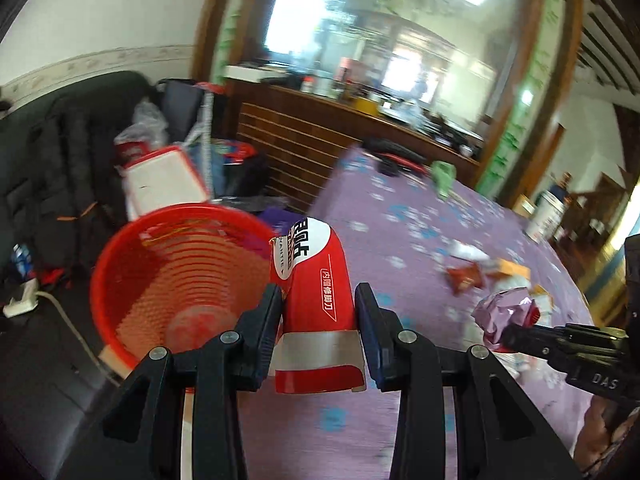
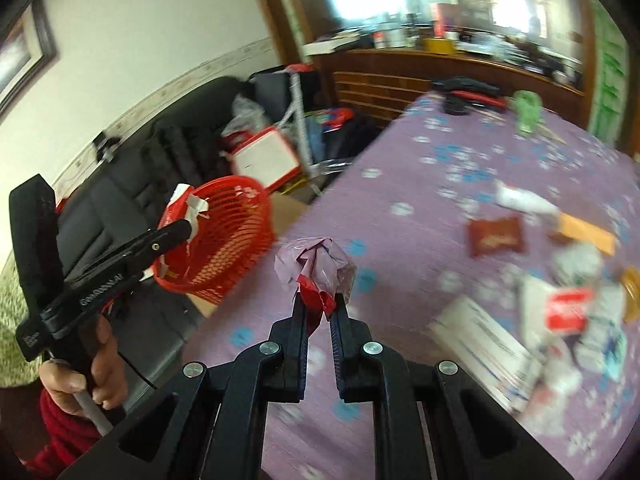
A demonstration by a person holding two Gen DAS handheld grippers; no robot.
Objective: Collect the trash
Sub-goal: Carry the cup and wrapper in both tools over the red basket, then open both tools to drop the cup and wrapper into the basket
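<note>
**Two Pieces of Trash on Their Way to the Red Basket**

Both grippers are carrying trash. The step now looks like bringing it to the bin and dropping it in.

The left gripper [image 1: 318, 308] is closed on a red and white package [image 1: 316, 280]. The package sticks out between its two fingers. The red basket [image 1: 132, 264] is just to the left of it, beside the edge of the table [image 1: 420, 216], which has a purple cloth. The package is near the rim but not quite over the hole. In the right wrist view, the package looks like it is right at the basket's rim. I think the next move is to slide it a bit more to the left, over the opening, and then open the fingers so it falls in. The basket looks almost empty inside.

The right gripper [image 2: 318, 304] is pinched shut on a crumpled purple wrapper [image 2: 316, 268]. It holds the wrapper by a red bit at the bottom. This one is above the table, well apart from the basket. It needs to go farther left before it can drop.

More trash [image 2: 560, 304] lies in a pile on the table's right side, with a brown packet [image 2: 496, 236] close by. That is not yet picked up, so the job is not close to done.
</note>
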